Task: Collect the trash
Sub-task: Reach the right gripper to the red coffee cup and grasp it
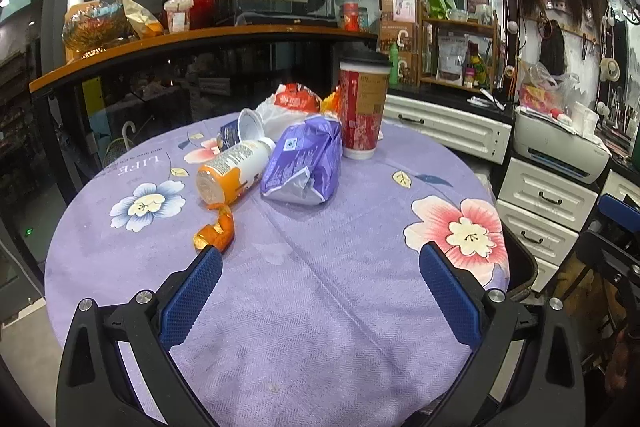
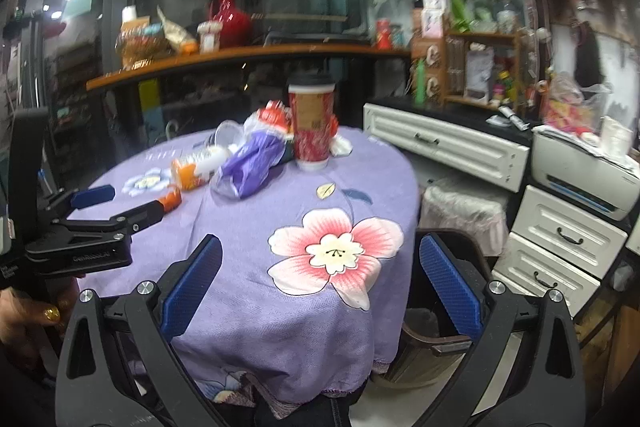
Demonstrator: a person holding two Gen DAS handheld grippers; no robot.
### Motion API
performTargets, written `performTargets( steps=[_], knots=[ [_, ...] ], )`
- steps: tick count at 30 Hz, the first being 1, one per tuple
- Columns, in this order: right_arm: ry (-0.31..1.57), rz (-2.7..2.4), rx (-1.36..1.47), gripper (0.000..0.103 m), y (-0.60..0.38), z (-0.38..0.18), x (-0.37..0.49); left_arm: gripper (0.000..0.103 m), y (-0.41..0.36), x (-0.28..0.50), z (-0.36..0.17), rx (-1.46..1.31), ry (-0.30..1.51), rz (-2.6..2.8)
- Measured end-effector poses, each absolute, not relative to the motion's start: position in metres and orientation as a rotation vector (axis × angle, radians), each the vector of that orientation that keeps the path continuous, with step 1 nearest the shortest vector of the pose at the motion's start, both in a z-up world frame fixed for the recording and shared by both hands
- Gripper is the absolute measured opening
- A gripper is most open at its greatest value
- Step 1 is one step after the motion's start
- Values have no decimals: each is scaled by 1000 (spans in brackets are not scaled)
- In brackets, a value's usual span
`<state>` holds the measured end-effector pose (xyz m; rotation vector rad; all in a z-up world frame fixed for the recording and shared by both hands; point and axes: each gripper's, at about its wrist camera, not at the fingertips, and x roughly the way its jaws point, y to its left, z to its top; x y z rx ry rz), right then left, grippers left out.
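Left gripper [image 1: 320, 263] spread wide with nothing between the blue pads, hovering low over the near part of the round table draped in a purple floral cloth [image 1: 320, 307]. Right gripper [image 2: 320, 263] just as wide and just as empty, hanging off the near-right edge of that table, roughly above a dark brown bin [image 2: 424, 351] on the floor tucked against the table's right side.

Looks like basically zero progress so far, judging by the pile. Everything sitting in a heap toward the far side of the table:
- curled strip of orange wrapper [image 1: 218, 233], nearest the left gripper, just past its left finger
- white plastic bottle with orange label [image 1: 234, 169] lying on its side behind the strip
- crumpled purple snack bag [image 1: 306, 165] right of the bottle, touching it
- empty white yogurt-style cup [image 1: 246, 127] tipped over behind the bottle
- tall red paper cup with black lid [image 1: 362, 109] standing upright at the back right of the heap
- red and white crumpled packet [image 1: 294, 103] on a thin plastic bag behind all that

Can't tell if anything's in the bin already. Probably the whole lot left to grab.
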<state>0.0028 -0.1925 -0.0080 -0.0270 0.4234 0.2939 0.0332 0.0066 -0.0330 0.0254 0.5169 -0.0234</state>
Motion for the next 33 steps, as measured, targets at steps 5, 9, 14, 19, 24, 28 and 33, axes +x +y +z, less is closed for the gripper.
performTargets(
  steps=[5, 9, 14, 19, 24, 28, 33],
  knots=[
    [478, 332, -56, 98, -186, -9, 44, 98, 10, 48, -37, 33, 579, -25],
    [516, 374, -63, 98, -178, -10, 80, 98, 9, 63, -36, 31, 619, -43],
    [528, 409, -31, 98, -168, 1, 129, 98, 5, 95, -24, 29, 648, -82],
    [511, 418, -22, 98, -150, 15, 185, 98, 5, 130, -12, 26, 679, -79],
    [487, 403, -62, 98, -127, 22, 239, 98, 10, 155, -4, 43, 701, -69],
    [465, 420, -55, 98, -113, 31, 275, 98, 18, 166, -6, 28, 735, -63],
    [429, 416, -61, 98, -98, 40, 307, 98, 26, 174, -12, 12, 766, -61]
  ],
)
